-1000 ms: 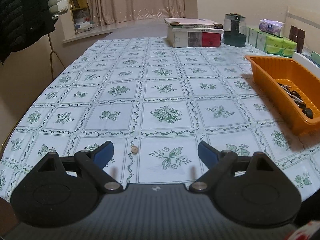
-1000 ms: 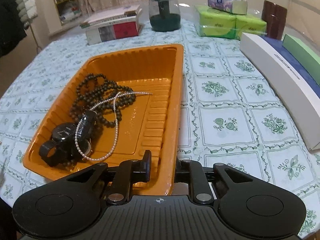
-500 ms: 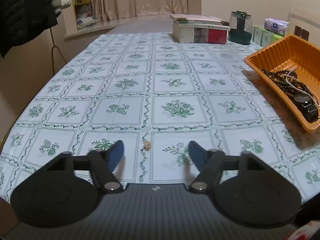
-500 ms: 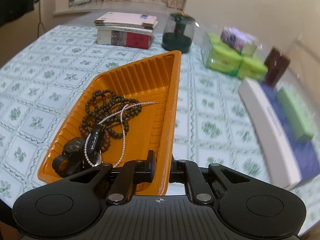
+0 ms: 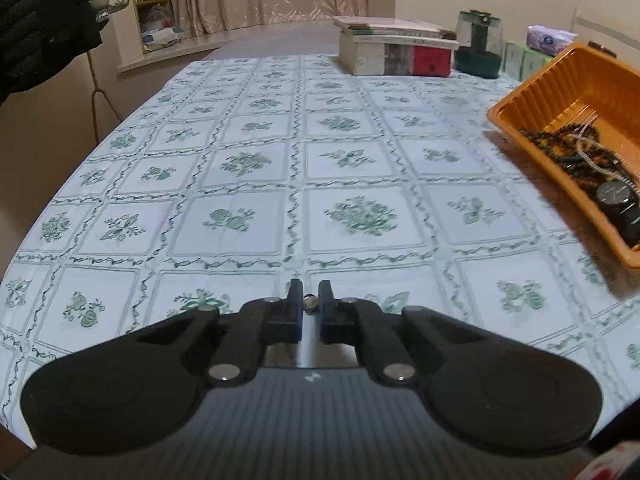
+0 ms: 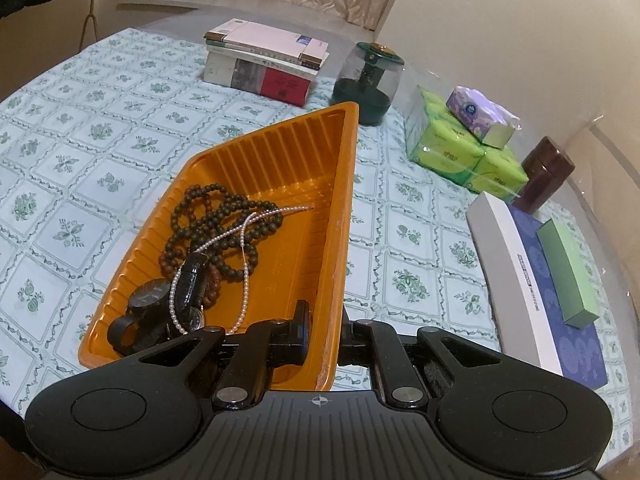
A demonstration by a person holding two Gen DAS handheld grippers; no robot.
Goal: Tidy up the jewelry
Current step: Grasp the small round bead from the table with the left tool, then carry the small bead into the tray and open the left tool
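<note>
pinching a small bead point(image 5: 309, 302) off the tablecloth point(image 5: 248, 184), the left gripper point(image 5: 309, 300) is closing its jaws on it. the right gripper point(image 6: 323, 332) is clamping the near rim of the orange tray point(image 6: 276, 156), which is already holding a dark bead string point(image 6: 208, 224), pearl strand point(image 6: 244, 248) and watch point(image 6: 150, 294). the bead is seemingly the last loose piece, awaiting transfer into the tray.

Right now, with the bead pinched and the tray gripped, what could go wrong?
The small bead sits right at the left gripper fingertips; it may pop out once lifted. The right gripper clamps only the orange tray rim, and the tray looks tilted, so the necklaces and watch could slide.
</note>
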